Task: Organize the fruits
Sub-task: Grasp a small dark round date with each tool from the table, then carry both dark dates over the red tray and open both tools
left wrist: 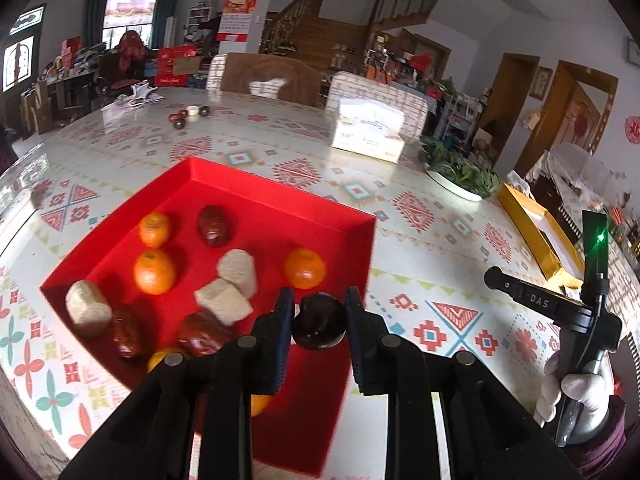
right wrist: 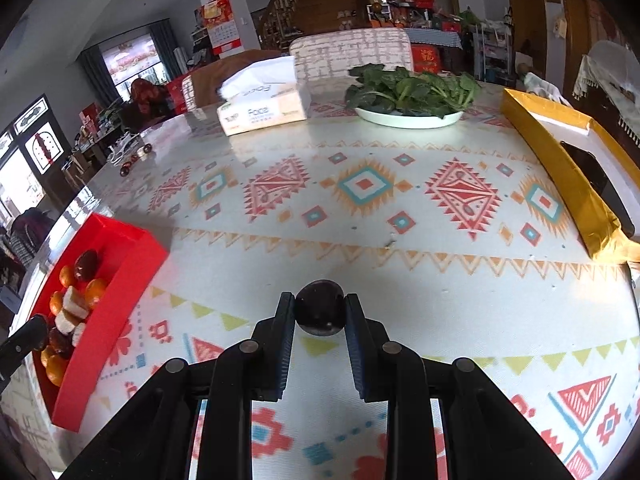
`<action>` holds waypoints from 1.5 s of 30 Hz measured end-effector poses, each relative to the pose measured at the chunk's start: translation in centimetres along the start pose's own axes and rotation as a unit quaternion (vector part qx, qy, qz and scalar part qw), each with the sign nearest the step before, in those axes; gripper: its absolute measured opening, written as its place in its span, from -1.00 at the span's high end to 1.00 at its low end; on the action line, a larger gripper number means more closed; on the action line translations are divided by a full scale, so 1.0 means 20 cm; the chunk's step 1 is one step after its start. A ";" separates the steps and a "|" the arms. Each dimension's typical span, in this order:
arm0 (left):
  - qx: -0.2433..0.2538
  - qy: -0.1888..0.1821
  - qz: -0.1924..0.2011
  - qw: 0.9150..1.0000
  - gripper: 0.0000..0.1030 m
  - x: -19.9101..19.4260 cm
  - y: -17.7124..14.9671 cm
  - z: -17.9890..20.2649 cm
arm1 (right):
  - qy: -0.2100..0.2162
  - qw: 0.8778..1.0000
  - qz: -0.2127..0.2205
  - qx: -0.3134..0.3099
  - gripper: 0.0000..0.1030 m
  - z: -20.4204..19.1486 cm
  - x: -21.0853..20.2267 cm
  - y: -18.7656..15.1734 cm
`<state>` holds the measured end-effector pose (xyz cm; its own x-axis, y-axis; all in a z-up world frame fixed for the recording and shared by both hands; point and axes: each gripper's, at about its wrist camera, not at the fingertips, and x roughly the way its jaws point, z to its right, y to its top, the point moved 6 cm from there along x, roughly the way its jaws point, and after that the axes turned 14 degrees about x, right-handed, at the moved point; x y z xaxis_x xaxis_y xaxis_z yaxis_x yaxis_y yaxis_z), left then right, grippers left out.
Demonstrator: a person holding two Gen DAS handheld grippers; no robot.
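My left jaws (left wrist: 319,322) are clenched on a dark round fruit (left wrist: 320,321), pads pressing it from both sides. It hangs over the near right part of the red tray (left wrist: 280,204). Just beyond and left of these jaws, inside the tray, lie pale cut chunks (left wrist: 224,300), wrinkled red dates (left wrist: 127,332) and mandarins (left wrist: 154,271). One more mandarin (left wrist: 305,268) sits directly ahead of the jaws, and a further date (left wrist: 214,220) lies toward the far wall. Off to the right, a white-gloved hand (left wrist: 576,404) holds my other tool.

My right jaws (right wrist: 320,314) likewise grip a dark round fruit of their own (right wrist: 320,314), held above the bare patterned bench (right wrist: 400,248), well apart from the tray (right wrist: 112,304) at the far left. Right of these jaws, at the bench edge, lies a yellow box (right wrist: 560,168). Farther ahead stand a tissue box (right wrist: 262,110) and a white plate of leafy greens (right wrist: 412,94). Small dark fruits (right wrist: 136,158) lie at the far left end.
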<state>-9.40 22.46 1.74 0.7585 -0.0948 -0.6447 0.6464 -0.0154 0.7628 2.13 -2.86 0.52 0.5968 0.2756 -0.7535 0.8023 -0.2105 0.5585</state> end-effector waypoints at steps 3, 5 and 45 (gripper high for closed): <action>-0.006 0.006 0.004 1.000 0.53 -0.02 -0.01 -0.04 | 0.010 1.000 0.000 -0.019 0.47 -0.11 -0.02 -0.02; -0.009 0.008 0.006 1.000 0.53 -0.03 -0.01 -0.06 | 0.020 0.999 -0.001 -0.032 0.47 -0.18 -0.03 -0.03; 0.043 -0.104 0.020 0.993 0.53 -0.07 0.05 0.31 | 0.054 0.996 0.056 -0.053 0.47 -0.18 -0.38 -0.39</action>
<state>-10.41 16.42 3.70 0.7438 -0.3007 -0.5970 0.6003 -0.0923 0.7944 -8.63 0.07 3.19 0.6745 0.3559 -0.6468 0.7237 -0.1458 0.6745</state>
